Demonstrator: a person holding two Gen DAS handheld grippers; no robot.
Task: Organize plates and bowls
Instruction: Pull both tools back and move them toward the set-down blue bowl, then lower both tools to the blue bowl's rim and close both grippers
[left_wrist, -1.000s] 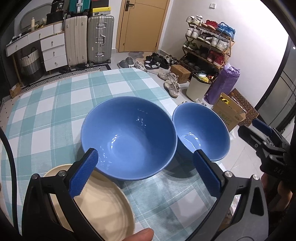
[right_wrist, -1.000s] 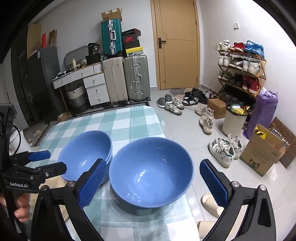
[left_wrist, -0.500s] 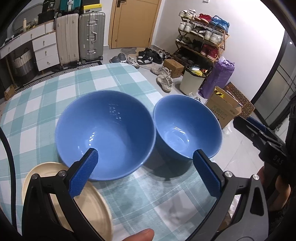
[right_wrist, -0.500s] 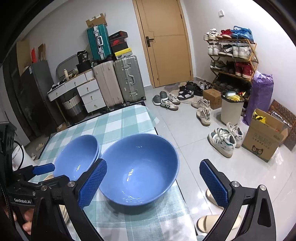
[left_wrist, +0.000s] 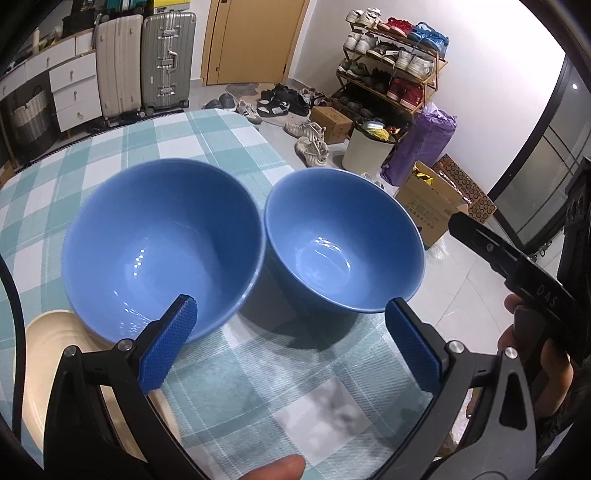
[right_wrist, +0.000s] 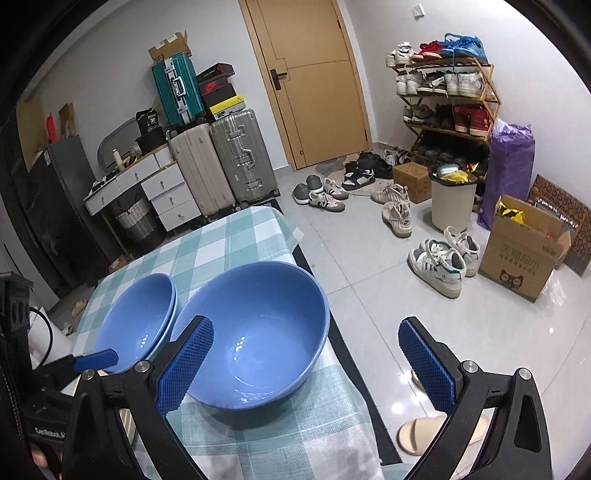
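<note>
Blue bowls: three on the bench (left_wrist: 207, 147); a stacked pair (right_wrist: 136, 325), stacking seen only from right wrist, beside a single (right_wrist: 255, 339).
Cream plate (left_wrist: 51, 354): one, left wrist only.
Left hand-held gripper (left_wrist: 291, 341): apart, empty.
Right hand-held gripper (right_wrist: 308, 363): apart, empty.

Checked table (left_wrist: 207, 140) (bowls (left_wrist: 162, 247), cream plate (left_wrist: 48, 347)).

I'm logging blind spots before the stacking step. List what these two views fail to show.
- Cream plate: left wrist view, mostly behind the left gripper and under the left blue bowl; right wrist view barely shows it.
- Left blue bowl: right wrist view shows a doubled rim; how many are stacked is unclear.
- Right blue bowl: base unseen.
</note>
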